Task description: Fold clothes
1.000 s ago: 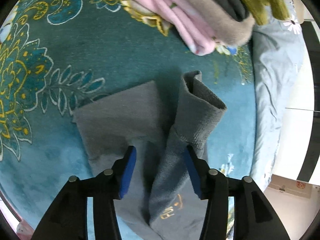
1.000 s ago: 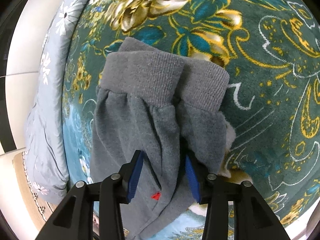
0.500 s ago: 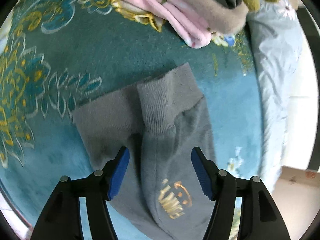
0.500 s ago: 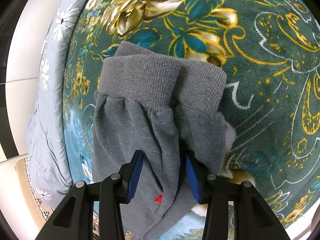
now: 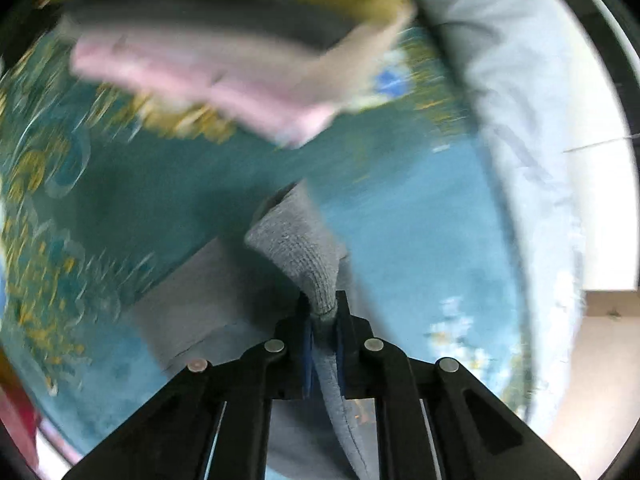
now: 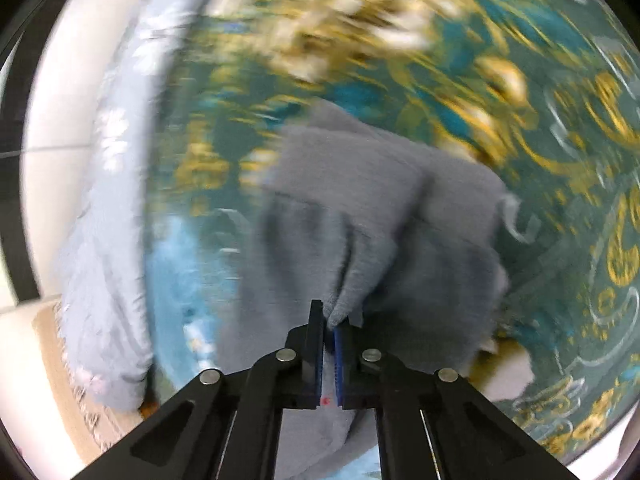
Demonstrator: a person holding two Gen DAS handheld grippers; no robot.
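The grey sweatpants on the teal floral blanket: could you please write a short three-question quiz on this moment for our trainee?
1. True or false: the left gripper is shut on a ribbed cuff of the grey sweatpants.
2. What is the right gripper doing? A) hanging open above the blanket B) pinching a fold of the grey sweatpants C) holding the pink garment
3. Fill in: the stack of folded clothes in the left wrist view lies on the teal floral ____.

Key: 1 true; 2 B; 3 blanket. Both grippers' jaws have just been closing, with grey cloth between them.
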